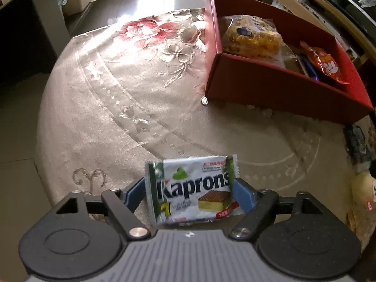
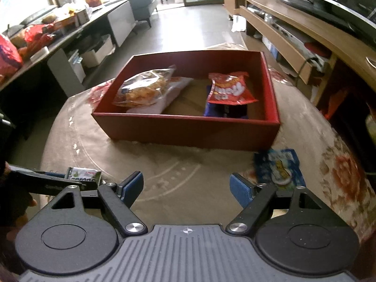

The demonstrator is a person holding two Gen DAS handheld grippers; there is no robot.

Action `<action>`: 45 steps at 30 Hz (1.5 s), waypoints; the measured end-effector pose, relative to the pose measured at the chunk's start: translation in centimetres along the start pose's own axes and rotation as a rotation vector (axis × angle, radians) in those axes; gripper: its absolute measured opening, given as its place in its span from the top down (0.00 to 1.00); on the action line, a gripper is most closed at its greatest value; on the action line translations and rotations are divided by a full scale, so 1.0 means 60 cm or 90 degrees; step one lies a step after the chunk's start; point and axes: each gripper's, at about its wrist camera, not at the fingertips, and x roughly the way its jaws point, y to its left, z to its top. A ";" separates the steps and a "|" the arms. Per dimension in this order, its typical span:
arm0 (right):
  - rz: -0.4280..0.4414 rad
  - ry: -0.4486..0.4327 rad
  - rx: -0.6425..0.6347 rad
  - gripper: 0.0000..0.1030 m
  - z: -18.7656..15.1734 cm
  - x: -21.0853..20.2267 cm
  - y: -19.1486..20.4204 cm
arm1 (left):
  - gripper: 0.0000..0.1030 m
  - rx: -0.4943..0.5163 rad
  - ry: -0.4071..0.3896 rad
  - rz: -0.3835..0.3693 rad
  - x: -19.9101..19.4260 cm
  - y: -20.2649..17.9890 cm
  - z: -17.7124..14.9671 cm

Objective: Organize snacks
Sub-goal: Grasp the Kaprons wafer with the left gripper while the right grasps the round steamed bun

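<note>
The wafer packet (image 1: 191, 191) lies flat on the desk (image 1: 105, 117) between the left gripper (image 1: 189, 193) fingers, which stand wide, not yet pressing. It looks light, crinkly, slick and crushable; best pinched gently across its sides. Right gripper (image 2: 186, 186) gapes empty, red box (image 2: 188, 129) ahead.

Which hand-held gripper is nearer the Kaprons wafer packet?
Left. The left hand-held gripper has the Kaprons wafer packet between its fingers; the right hand-held gripper is off to its side.

Snack packs (image 2: 150, 89) lie in box (image 2: 188, 129) on table (image 2: 164, 176).
</note>
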 end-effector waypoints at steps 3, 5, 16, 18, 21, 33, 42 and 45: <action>-0.006 -0.002 0.011 0.17 -0.007 -0.005 -0.012 | 0.17 -0.008 -0.006 0.010 0.005 -0.007 0.001; -0.016 0.001 0.017 0.17 -0.014 -0.006 -0.019 | 0.17 -0.006 -0.011 0.021 0.005 -0.013 -0.002; -0.083 0.035 0.062 0.17 -0.070 -0.012 -0.074 | 0.15 -0.064 0.004 0.001 0.002 -0.008 -0.002; -0.084 0.041 0.058 0.17 -0.076 -0.011 -0.074 | 0.12 -0.060 0.001 0.015 0.006 -0.017 -0.004; -0.082 0.045 0.055 0.17 -0.077 -0.011 -0.076 | 0.05 -0.048 -0.001 0.042 0.015 -0.039 -0.006; -0.088 0.039 0.092 0.17 -0.091 -0.026 -0.126 | 0.34 -0.037 -0.051 0.040 -0.018 -0.033 -0.025; -0.108 0.069 0.100 0.17 -0.101 -0.009 -0.139 | 0.35 -0.022 -0.060 0.014 -0.027 -0.040 -0.030; -0.094 0.081 0.117 0.17 -0.097 0.004 -0.142 | 0.35 -0.019 -0.054 0.005 -0.024 -0.045 -0.030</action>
